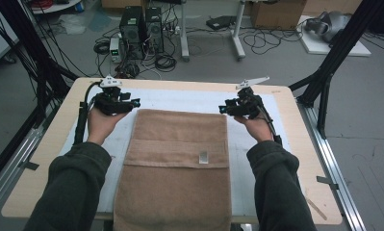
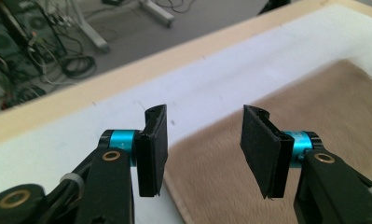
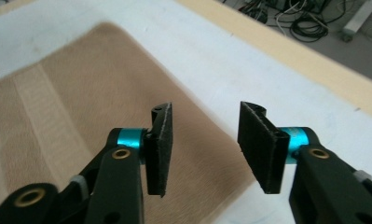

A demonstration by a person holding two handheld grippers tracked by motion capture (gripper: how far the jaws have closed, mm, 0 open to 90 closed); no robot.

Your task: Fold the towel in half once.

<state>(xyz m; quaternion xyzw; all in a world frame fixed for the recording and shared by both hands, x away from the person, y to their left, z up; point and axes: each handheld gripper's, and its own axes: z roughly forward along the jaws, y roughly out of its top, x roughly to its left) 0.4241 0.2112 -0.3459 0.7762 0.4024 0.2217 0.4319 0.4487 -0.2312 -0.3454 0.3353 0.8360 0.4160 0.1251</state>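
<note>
The left gripper (image 2: 204, 149) has its two black jaws standing apart with a clear gap, and nothing lies between the pads; below and beyond that gap, in its own view, is the corner of the tan terry-cloth towel (image 2: 286, 116), which the pads do not touch. The right gripper (image 3: 211, 149) is the same: jaws parted, gap bare, with the towel's other far corner (image 3: 81, 116) under and to the left of its jaws.

Seen from above, the left gripper (image 1: 132, 103) hovers just off the towel's far left corner and the right gripper (image 1: 223, 109) just off its far right corner, each held in an upturned hand (dark green sleeves run back from both wrists).

The towel (image 1: 177, 159) lies flat between the two grippers and stretches from them back toward the person, its near end reaching the table edge. A woven band crosses it partway down, and a small pale label (image 1: 203, 157) sits on that band, nearer the right gripper; any writing on it is too small to read.

Under the towel is a white mat (image 1: 180, 98), on a pale wooden table (image 1: 50, 144). Beyond the grippers, on the grey floor, stand two black computer towers (image 1: 141, 29) among loose cables.
</note>
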